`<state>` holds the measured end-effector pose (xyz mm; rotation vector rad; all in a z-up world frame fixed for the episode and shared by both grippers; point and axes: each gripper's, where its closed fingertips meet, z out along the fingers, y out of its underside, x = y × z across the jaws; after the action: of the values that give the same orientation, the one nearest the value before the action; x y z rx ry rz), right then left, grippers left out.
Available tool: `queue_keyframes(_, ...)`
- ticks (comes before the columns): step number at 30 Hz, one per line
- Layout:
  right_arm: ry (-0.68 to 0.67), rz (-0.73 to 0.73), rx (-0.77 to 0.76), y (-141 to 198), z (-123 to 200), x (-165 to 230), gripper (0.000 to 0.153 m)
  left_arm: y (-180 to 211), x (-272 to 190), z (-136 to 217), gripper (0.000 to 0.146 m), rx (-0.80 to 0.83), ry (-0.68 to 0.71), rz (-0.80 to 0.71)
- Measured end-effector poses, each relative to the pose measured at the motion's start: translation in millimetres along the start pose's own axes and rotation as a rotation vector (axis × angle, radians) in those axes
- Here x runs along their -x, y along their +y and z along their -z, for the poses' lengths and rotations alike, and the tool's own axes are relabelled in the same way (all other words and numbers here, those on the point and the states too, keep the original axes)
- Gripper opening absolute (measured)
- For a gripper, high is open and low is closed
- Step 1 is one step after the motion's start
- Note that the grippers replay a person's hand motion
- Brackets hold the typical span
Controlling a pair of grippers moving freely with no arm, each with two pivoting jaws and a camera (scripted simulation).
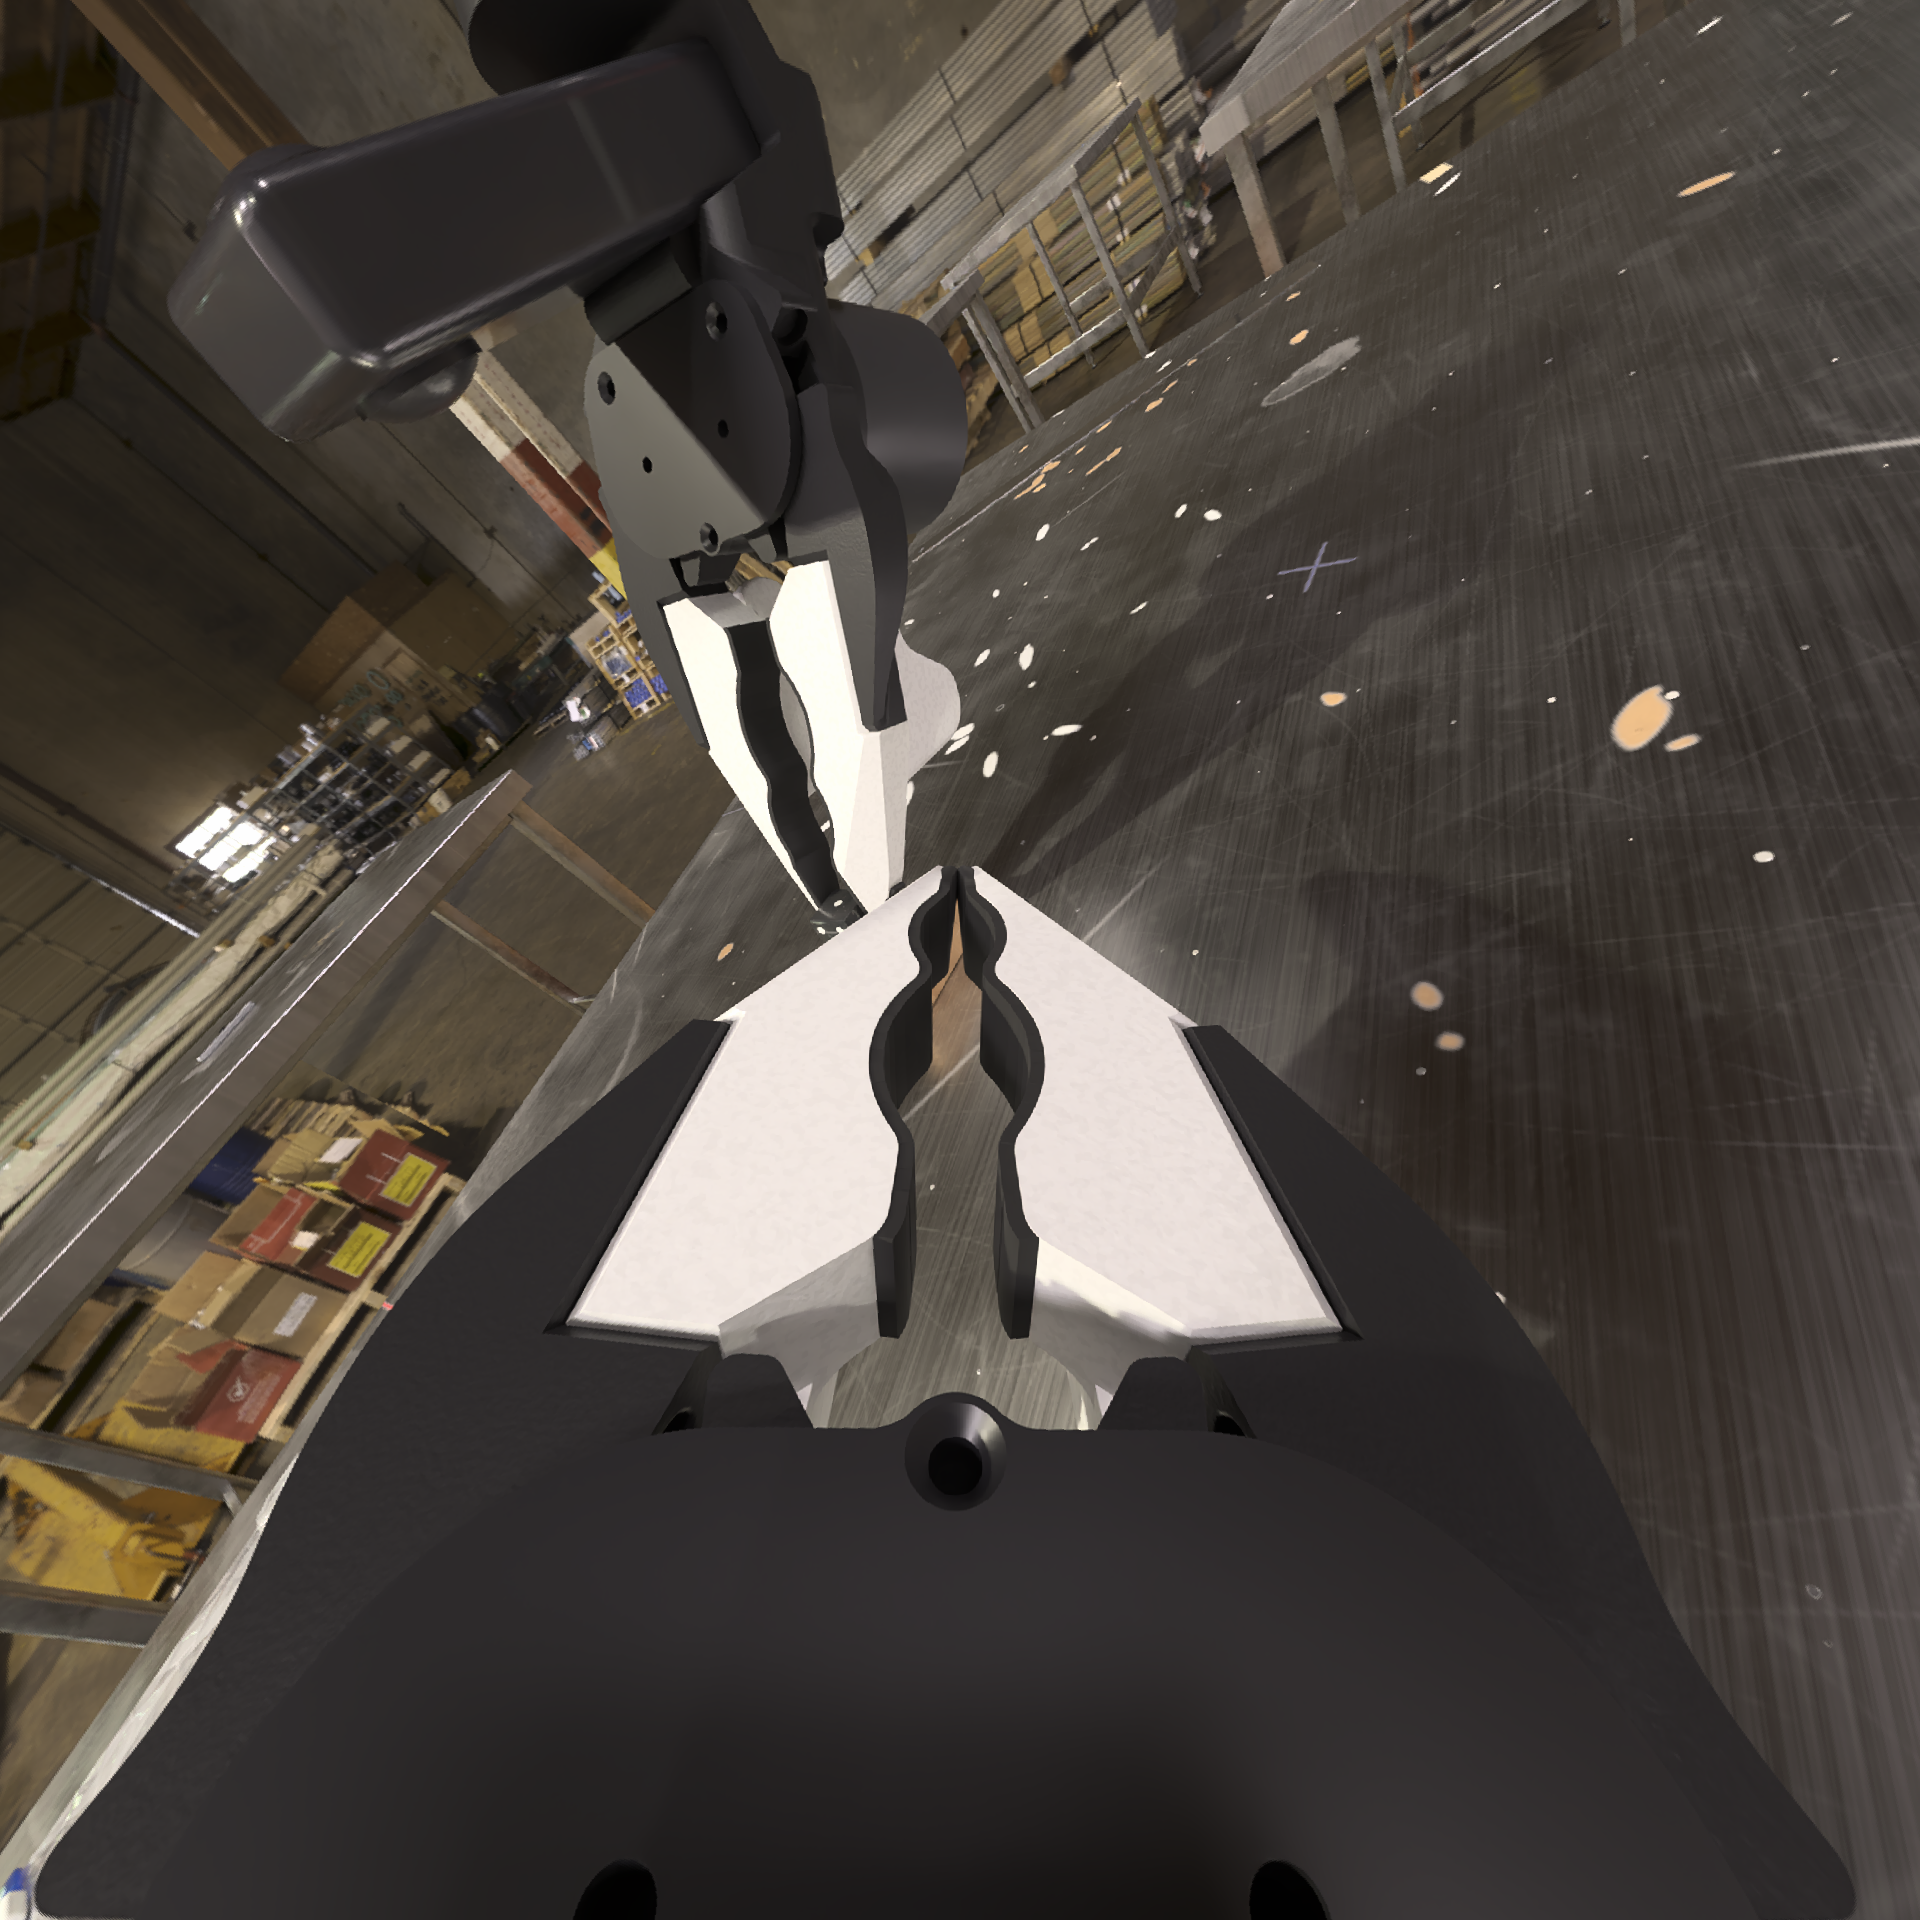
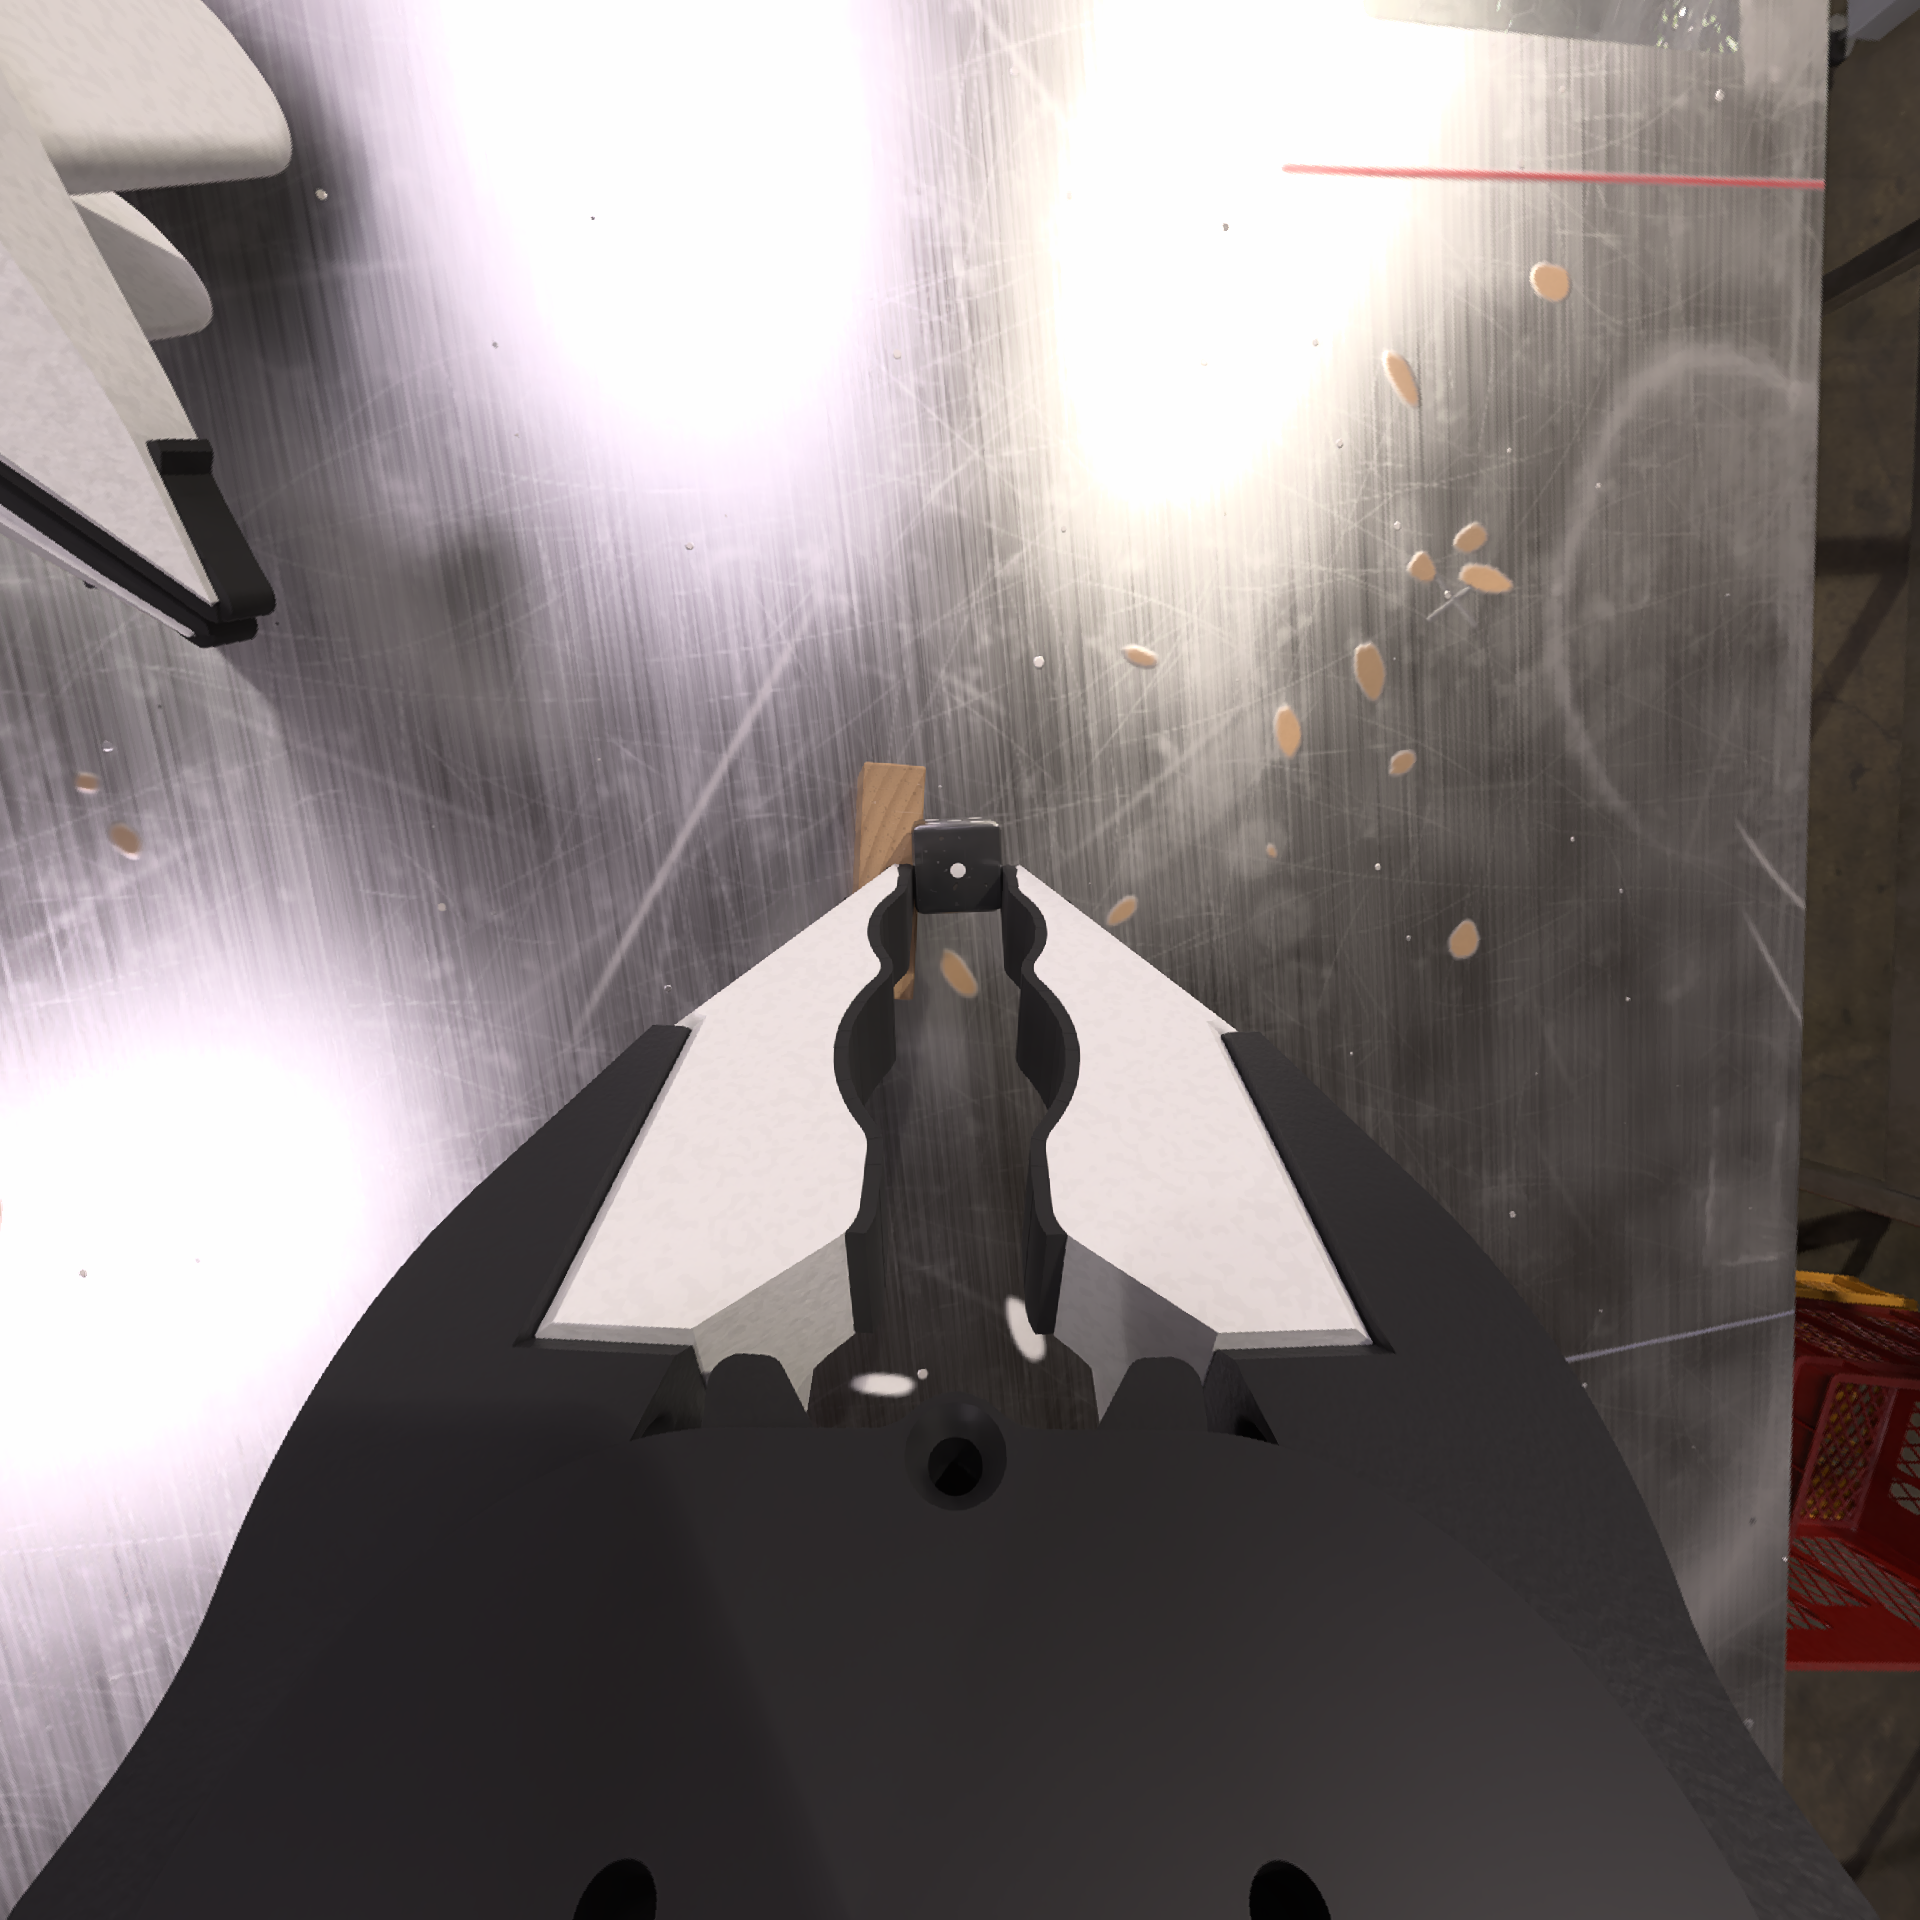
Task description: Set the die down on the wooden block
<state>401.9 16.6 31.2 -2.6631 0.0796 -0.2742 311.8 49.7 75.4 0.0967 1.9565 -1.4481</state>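
My right gripper (image 2: 956, 883) is shut on a small black die (image 2: 956, 871) with white pips, pinched at the fingertips above the table. The light wooden block (image 2: 889, 821) lies on the table just beyond and left of the die, partly hidden by my left finger. In the left wrist view the right gripper (image 1: 836, 914) hangs tips-down right in front of my left gripper (image 1: 956, 883), which is shut and empty. A sliver of the wooden block (image 1: 948, 1013) shows between its fingers. The left gripper also shows at the upper left of the right wrist view (image 2: 208, 613).
The scratched metal table (image 2: 1351, 1039) has tan flecks and strong glare. Its edge runs down the right side, with a red crate (image 2: 1849, 1507) beyond it. In the left wrist view, cardboard boxes (image 1: 312, 1226) sit below the table's left edge.
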Motion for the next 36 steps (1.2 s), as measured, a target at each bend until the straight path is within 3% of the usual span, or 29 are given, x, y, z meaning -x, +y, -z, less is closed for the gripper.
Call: queue_keyframes(36, -0.022, 0.062, 0.060, -1.7, -1.7, 0.1, 0.017, 0.5, -0.7, -0.6, 0.000, 0.001, 0.003, -0.004)
